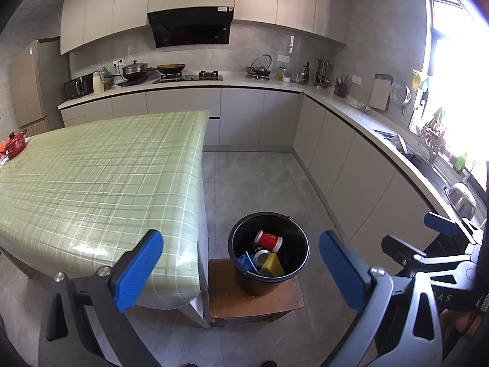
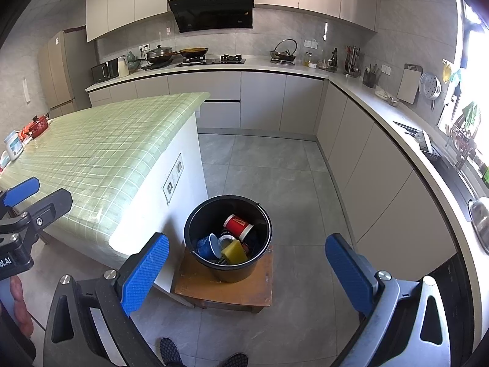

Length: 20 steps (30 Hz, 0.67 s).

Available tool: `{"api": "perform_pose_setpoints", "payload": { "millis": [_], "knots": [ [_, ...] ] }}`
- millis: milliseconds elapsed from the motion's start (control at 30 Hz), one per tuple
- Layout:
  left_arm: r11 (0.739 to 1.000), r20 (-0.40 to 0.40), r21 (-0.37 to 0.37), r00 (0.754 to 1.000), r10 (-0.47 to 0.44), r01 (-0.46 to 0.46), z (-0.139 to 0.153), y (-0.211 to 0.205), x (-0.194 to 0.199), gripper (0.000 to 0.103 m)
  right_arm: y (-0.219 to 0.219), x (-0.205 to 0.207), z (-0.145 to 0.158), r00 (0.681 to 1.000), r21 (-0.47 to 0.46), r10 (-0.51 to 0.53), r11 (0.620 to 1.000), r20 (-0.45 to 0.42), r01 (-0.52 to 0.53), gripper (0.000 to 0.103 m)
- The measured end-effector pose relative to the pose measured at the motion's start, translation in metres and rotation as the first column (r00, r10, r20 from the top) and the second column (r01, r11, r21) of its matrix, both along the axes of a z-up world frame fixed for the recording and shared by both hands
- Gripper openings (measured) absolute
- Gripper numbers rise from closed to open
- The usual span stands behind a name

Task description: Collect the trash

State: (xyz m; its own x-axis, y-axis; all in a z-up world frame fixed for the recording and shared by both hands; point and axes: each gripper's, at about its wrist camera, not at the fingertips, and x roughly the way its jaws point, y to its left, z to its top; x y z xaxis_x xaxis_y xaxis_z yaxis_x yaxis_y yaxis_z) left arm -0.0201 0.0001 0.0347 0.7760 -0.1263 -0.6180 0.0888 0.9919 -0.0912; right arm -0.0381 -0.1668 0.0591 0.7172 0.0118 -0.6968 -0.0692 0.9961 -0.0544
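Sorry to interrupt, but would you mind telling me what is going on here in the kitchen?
A person is clearing trash with a handheld gripper in each hand. Both the left gripper and the right gripper are open and hold nothing. The black bucket stands on a small wooden stool beside the green checked table. It already holds a red paper cup, a blue cup, a can and a yellow sponge.

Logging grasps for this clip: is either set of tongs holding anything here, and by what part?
Nothing is held. The left tongs and right tongs are both open and empty above the bucket, where the trash already lies.
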Motion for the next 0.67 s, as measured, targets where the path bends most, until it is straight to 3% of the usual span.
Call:
{"api": "perform_pose_setpoints", "payload": {
  "millis": [667],
  "knots": [
    [0.998, 0.044, -0.015, 0.998, -0.052, 0.053, 0.0008, -0.0079, 0.0032, 0.103, -0.0075, 0.0071, -0.0011, 1.0, -0.011, -0.011, 1.0, 0.004, 0.011, 0.103]
  ]
}}
